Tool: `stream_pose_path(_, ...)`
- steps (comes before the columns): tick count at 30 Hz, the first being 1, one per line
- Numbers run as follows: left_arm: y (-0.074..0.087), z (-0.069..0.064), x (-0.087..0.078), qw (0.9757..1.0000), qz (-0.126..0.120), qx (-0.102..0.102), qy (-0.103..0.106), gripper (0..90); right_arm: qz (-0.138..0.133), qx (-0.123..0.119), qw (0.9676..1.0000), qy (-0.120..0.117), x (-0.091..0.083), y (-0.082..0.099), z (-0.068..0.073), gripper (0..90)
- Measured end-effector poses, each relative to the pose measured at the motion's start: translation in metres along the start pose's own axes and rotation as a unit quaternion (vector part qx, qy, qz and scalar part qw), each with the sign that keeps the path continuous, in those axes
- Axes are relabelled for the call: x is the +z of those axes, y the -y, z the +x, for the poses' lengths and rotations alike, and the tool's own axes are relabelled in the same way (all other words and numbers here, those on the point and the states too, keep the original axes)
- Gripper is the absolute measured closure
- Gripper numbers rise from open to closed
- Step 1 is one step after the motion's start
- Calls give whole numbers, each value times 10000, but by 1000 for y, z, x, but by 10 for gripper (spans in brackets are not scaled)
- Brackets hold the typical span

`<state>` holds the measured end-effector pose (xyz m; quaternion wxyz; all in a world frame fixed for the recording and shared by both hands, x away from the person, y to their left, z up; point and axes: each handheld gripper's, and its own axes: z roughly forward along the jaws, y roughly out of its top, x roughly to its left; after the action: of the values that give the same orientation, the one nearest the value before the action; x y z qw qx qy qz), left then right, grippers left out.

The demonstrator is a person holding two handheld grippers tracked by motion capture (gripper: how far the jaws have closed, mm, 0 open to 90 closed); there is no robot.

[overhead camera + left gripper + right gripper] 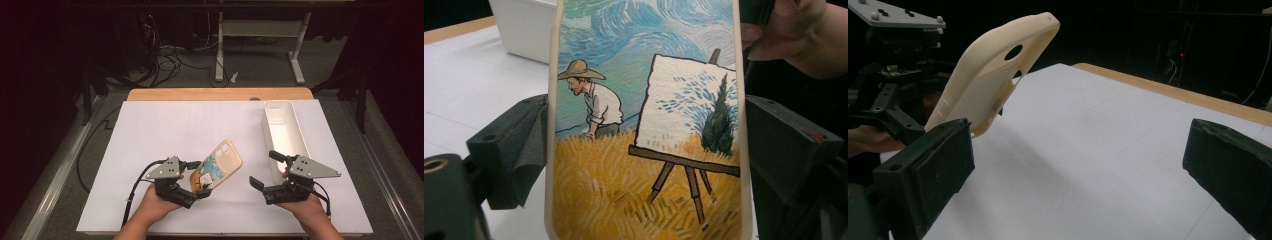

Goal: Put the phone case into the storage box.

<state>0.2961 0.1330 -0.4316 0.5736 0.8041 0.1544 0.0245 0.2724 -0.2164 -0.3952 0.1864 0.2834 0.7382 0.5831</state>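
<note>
- Painted phone case [644, 150] sits clamped between left gripper [192, 192] jaws, tilted up at frame centre, likely for showing.
- Right gripper [265, 172] waits at lower right with jaws apart, beside white bin [282, 125].

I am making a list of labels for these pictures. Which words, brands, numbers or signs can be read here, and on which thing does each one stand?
None can be read.
Phone case: a painted picture of a man in a hat and an easel in a yellow field, no writing.
White bin: plain, no label.
Left gripper and right gripper: no marking legible.
</note>
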Motion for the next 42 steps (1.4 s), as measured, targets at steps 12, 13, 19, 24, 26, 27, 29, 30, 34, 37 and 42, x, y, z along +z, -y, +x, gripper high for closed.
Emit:
stream_pose_path(12, 0, -2, 1, 9993, -15, 49, 357, 118, -140, 86, 9986, -506, 1, -1, 5, 4)
stream_pose_path(13, 0, -2, 1, 9992, -26, 50, 393, 118, -157, 75, 9984, -542, 1, -1, 6, 4)
stream_pose_path(19, 1, -4, 3, 9983, 6, 95, 574, 117, -176, 105, 9971, -739, 2, -1, 9, 4)
stream_pose_path(24, 1, -5, 4, 9975, 42, 125, 687, 118, -197, 99, 9954, -934, 4, -2, 14, 4)
stream_pose_path(26, 1, -6, 5, 9970, 67, 145, 761, 118, -219, 85, 9944, -1027, 5, -2, 16, 4)
stream_pose_path(27, 1, -6, 6, 9967, 79, 151, 792, 117, -220, 80, 9941, -1060, 5, -2, 17, 4)
stream_pose_path(29, 1, -7, 6, 9963, 100, 172, 841, 118, -253, 80, 9931, -1144, 6, -2, 18, 4)
stream_pose_path(30, 1, -7, 6, 9963, 100, 172, 841, 117, -253, 80, 9931, -1144, 6, -2, 18, 4)
stream_pose_path(34, 1, -8, 7, 9955, 112, 180, 921, 117, -295, 27, 9914, -1272, 7, -4, 22, 4)
stream_pose_path(37, 1, -9, 8, 9952, 128, 199, 953, 117, -309, -18, 9907, -1326, 8, -5, 23, 3)
stream_pose_path(42, 1, -9, 9, 9945, 149, 232, 1010, 117, -365, -91, 9887, -1452, 10, -7, 25, 1)
